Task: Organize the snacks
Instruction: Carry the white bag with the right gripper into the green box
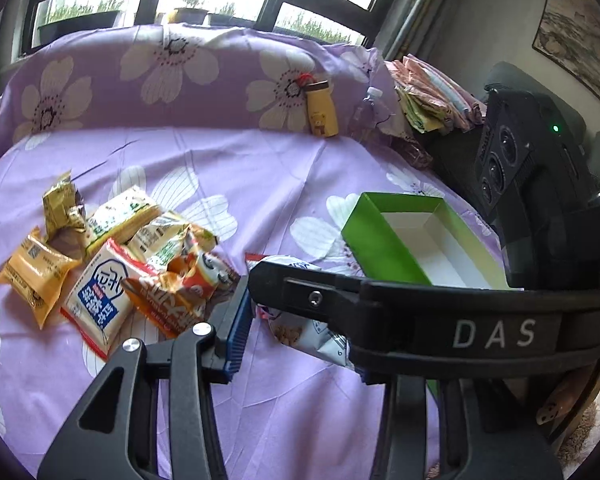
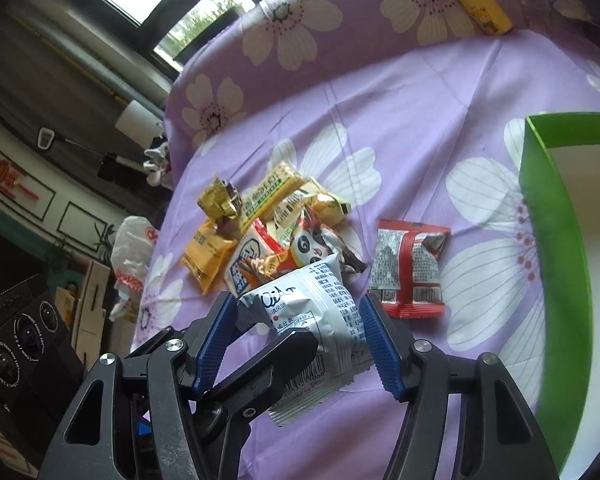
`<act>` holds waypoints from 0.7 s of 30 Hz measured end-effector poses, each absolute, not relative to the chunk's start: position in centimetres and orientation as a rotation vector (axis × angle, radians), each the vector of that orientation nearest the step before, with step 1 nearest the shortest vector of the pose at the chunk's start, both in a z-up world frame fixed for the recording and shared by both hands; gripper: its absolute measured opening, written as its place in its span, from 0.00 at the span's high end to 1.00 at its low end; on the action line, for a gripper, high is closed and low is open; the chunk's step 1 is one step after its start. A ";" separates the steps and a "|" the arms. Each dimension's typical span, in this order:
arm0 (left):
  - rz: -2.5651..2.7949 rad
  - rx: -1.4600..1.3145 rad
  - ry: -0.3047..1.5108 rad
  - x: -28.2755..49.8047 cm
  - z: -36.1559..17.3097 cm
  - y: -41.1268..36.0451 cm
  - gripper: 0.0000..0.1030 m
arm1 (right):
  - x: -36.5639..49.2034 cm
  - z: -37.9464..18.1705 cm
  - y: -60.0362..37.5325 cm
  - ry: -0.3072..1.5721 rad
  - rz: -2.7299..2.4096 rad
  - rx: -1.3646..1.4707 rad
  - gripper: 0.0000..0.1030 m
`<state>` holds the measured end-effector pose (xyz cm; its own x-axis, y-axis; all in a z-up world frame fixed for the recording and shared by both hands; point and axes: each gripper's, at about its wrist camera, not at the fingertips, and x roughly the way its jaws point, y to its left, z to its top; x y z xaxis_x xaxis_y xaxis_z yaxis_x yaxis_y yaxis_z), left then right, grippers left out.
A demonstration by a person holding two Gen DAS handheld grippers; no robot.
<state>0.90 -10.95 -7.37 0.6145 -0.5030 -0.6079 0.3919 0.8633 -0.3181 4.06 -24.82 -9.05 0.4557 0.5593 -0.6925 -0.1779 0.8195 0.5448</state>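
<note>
A pile of snack packets [image 1: 112, 256] lies on the purple flowered sheet, also in the right wrist view [image 2: 268, 224]. A green box [image 1: 416, 236] with a white inside stands open to the right [image 2: 552, 240]. A white-and-silver snack packet [image 2: 316, 320] lies between the blue pads of my right gripper [image 2: 300, 344]; the jaws stand apart around it. In the left wrist view this packet [image 1: 300, 328] shows between my left gripper's blue pad [image 1: 236, 336] and the other gripper's black body crossing in front. My left gripper's right finger is hidden. A red packet [image 2: 410, 268] lies apart beside the box.
A yellow bottle [image 1: 322, 110] and a clear plastic bottle [image 1: 366, 114] lean on the flowered cushion at the back. Folded cloths [image 1: 432, 92] are stacked at the back right. A black camera unit [image 1: 512, 152] stands right of the box.
</note>
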 end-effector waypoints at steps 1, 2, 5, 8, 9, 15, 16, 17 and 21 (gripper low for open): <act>-0.531 -0.151 0.735 0.8 -6.9 -11.4 0.59 | 3.7 -8.5 -25.3 0.982 0.464 0.433 0.36; -0.546 -0.144 0.725 0.9 -6.5 -11.9 0.59 | 3.4 -8.0 -25.9 0.965 0.455 0.438 0.36; -0.594 -0.133 0.704 1.0 -5.8 -13.4 0.59 | 2.7 -6.8 -27.6 0.925 0.414 0.449 0.36; -0.645 -0.126 0.694 1.2 -5.1 -15.1 0.59 | 2.2 -6.0 -29.5 0.899 0.366 0.459 0.36; -0.664 -0.125 0.692 1.3 -4.9 -15.7 0.59 | 2.1 -5.7 -30.2 0.891 0.348 0.464 0.36; -0.755 -0.098 0.706 1.6 -4.0 -20.2 0.59 | 1.4 -5.0 -34.8 0.846 0.242 0.534 0.36; -0.769 -0.087 0.705 1.7 -3.8 -21.0 0.59 | 1.2 -5.0 -35.6 0.838 0.228 0.552 0.36; -0.783 -0.074 0.704 1.6 -3.7 -21.7 0.59 | 1.0 -5.0 -36.4 0.829 0.215 0.568 0.36; -0.835 -0.045 0.726 2.0 -3.9 -24.3 0.59 | 0.4 -5.2 -39.2 0.805 0.162 0.618 0.36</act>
